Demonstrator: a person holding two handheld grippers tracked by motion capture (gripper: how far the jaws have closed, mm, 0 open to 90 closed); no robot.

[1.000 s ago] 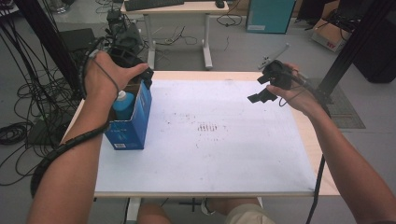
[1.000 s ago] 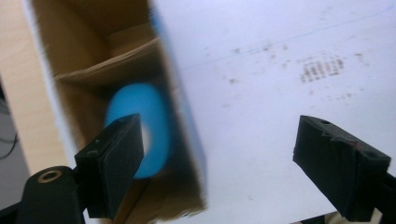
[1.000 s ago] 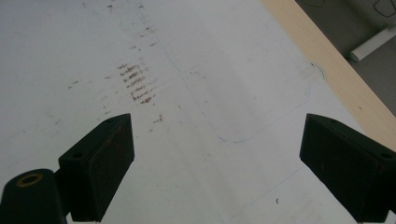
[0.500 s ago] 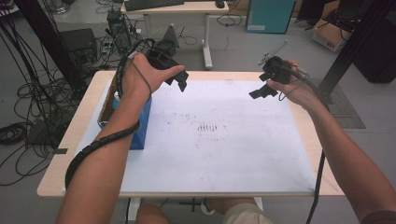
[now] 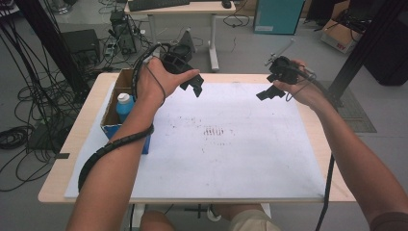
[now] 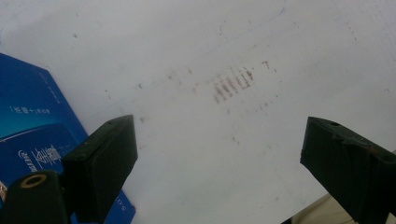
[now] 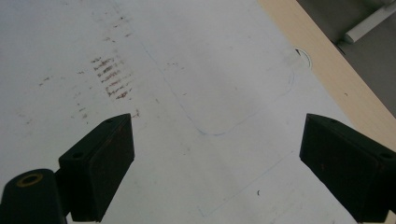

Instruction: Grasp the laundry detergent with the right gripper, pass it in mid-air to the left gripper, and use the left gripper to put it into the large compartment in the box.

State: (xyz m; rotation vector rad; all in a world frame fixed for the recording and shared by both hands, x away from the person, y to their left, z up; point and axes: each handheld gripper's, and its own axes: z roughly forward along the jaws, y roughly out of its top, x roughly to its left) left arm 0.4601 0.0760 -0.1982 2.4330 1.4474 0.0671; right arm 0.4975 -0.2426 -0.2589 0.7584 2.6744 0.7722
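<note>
- The near half of the white sheet (image 5: 231, 163) is seen bare, laid over the wooden table (image 5: 57, 183); the person's two forearms are stretched across it from the near edge.
- A patch of brown streaks (image 5: 214, 131) is marked on the sheet near its middle; it is also seen in the left gripper view (image 6: 231, 84) and in the right gripper view (image 7: 112, 77).
- The blue box (image 5: 113, 120) is stood open at the left edge of the table, partly on the sheet, with a white-capped blue bottle (image 5: 124, 107) set upright inside it. A corner of the box is seen in the left gripper view (image 6: 32, 121), just beside the left-hand jaw.
- The left gripper (image 5: 191, 85) is held above the sheet, to the right of the box and apart from it. Its jaws have just been opening and are now spread wide, with nothing between them but the sheet below.
- The right gripper (image 5: 269, 91) is held above the far right part of the sheet, well apart from the left one. Its jaws are also spread wide and nothing is gripped.
- A faint pen outline (image 7: 233, 107) is seen on the sheet under the right gripper.
</note>
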